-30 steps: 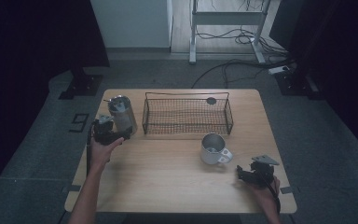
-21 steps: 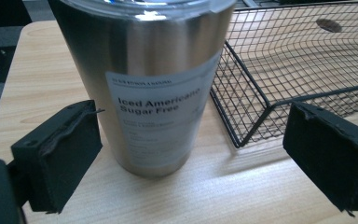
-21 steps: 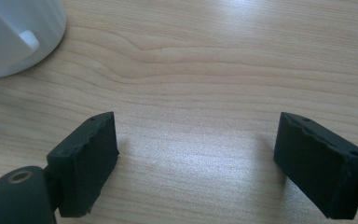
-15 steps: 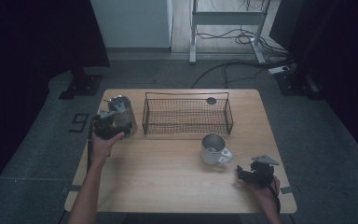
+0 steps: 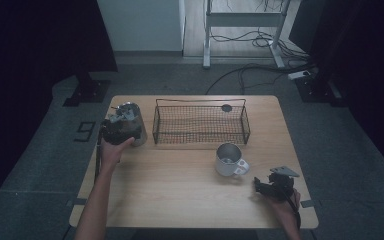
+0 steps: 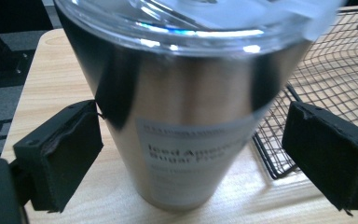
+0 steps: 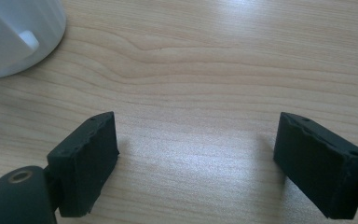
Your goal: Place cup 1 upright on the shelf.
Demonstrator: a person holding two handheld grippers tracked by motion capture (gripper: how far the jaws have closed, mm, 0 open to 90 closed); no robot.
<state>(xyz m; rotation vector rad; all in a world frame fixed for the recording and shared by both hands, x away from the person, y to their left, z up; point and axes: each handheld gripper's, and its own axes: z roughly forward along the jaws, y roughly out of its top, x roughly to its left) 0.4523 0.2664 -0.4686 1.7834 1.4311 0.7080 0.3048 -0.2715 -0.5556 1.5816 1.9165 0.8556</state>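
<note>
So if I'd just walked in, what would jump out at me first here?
Probably the shiny steel tumbler with its clear lid at the table's far left corner, standing between the open fingers of the left gripper. Next to it a black wire basket sits along the far edge. A white mug stands nearer the person, beside the right gripper resting open on the wood.

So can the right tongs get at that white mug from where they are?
Probably yes: the right tongs stand open, and bare table lies between them and the mug.
</note>
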